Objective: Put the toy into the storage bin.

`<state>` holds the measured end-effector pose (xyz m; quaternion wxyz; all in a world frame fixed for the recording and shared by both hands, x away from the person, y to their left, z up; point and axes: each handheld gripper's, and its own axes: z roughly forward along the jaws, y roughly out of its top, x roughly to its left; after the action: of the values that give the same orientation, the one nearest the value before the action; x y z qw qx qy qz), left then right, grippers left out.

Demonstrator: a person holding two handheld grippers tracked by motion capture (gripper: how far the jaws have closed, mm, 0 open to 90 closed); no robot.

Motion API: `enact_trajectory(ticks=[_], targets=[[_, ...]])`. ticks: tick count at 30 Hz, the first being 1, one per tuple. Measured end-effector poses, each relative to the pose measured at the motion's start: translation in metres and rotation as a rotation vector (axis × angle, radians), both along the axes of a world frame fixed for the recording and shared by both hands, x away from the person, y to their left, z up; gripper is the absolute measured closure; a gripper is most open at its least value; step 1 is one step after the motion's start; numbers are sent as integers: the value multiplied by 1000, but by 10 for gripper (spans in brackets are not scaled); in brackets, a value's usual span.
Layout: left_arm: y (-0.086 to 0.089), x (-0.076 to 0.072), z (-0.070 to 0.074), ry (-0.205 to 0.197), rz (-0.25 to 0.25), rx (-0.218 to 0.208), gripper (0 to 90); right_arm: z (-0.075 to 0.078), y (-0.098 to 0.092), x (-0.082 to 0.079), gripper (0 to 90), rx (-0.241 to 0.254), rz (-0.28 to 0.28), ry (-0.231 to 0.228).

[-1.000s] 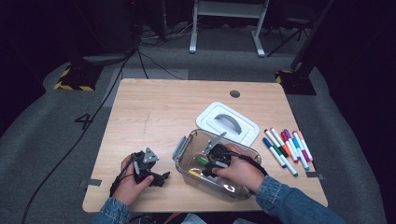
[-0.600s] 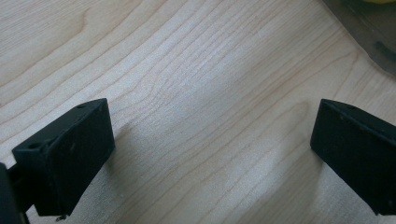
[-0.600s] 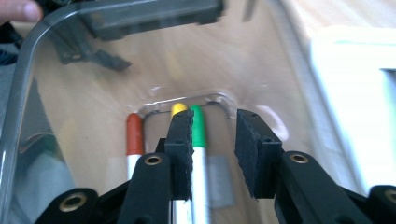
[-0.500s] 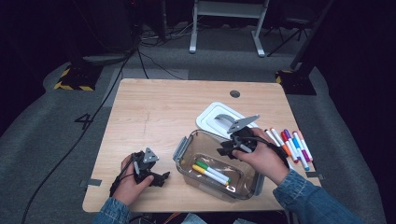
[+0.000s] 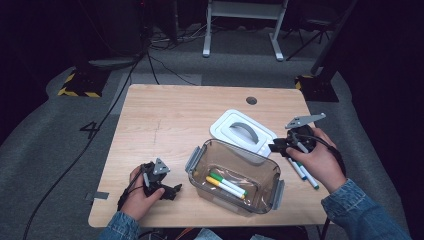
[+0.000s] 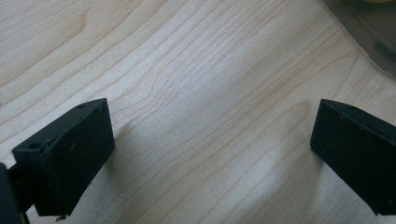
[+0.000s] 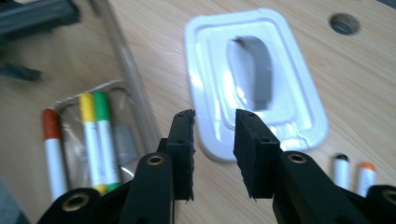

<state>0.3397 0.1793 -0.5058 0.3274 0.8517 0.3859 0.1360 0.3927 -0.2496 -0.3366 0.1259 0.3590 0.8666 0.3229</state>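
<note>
High view: at the near-left corner of the table (image 5: 175,115) the left gripper (image 5: 167,190) is resting in the person's hand, idling; the left gripper view is showing its jaws standing wide over bare wood, nothing between them, with a corner of the clear container (image 6: 369,37) just peeking in at the top right. The container (image 5: 272,192) is sitting open by the near edge, right of centre, and is already holding markers (image 5: 227,184), with green, yellow and orange caps reading in the right gripper view. Toward the right edge, the right gripper (image 5: 277,146) is hovering above the loose markers (image 5: 305,172); its jaws are standing narrow, have just been closing a little, and are carrying nothing. Judging by this, the step in hand is going for the next marker. The next move is calling for wider jaws, a drop onto one barrel, then a carry to the container. The white lid (image 5: 243,131) is lying just behind the container, handle up, waiting. Farther back, a cable hole (image 5: 251,100) is showing. The person's hand is covering most of the loose markers, so their count and colours are staying unclear, and blur is smearing the container wall in the right gripper view.
</note>
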Motion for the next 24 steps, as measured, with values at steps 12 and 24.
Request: enact_trajectory(ticks=[12,24], targets=[[0,0,0,0,0,-1,1,-40,-53,16,692,-35,-147,68],[0,0,0,1,0,-1,1,-90,-74,27,714,-98,-210,151]])
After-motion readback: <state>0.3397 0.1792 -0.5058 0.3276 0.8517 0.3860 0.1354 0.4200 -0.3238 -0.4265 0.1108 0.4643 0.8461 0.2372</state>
